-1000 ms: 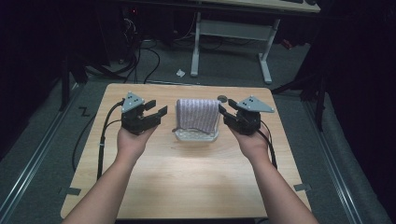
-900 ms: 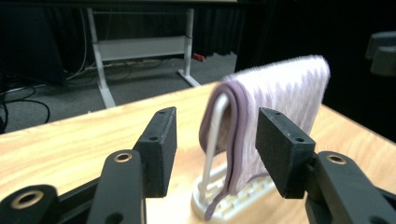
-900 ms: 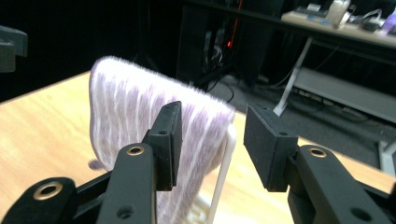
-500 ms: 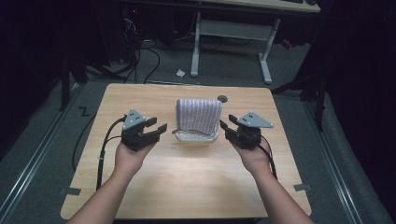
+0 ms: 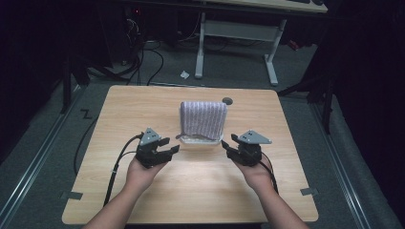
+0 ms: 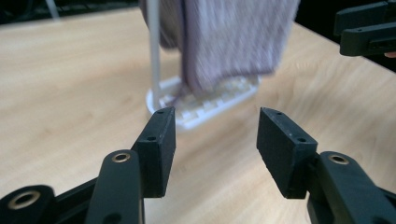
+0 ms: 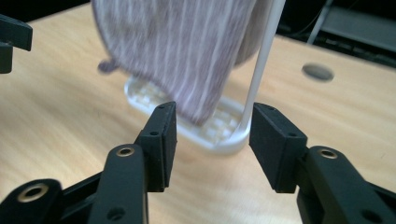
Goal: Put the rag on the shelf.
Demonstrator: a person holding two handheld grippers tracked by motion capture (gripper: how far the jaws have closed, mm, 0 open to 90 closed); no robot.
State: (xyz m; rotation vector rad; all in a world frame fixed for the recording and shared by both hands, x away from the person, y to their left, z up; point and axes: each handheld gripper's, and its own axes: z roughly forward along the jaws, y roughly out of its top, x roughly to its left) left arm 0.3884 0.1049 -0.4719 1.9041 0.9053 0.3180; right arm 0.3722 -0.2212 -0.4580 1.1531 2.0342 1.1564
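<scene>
Leftmost, my left gripper [image 5: 165,148] sits above the wooden table [image 5: 143,102], jaws spread apart and holding nothing, pointed toward the white rack [image 5: 203,140] near the table's middle. Centre: the rack stands upright on its slotted base, a striped purple-grey cloth [image 5: 203,118] draped over its top and hanging down to the base, close ahead of both sets of jaws. Rightmost, my right gripper [image 5: 230,146] mirrors the left, jaws likewise parted and empty, just beside the rack's base but not touching it.

Towel [image 5: 203,119] lilac, white-striped; rack [image 7: 219,135] white; table [image 5: 200,191] light wood
</scene>
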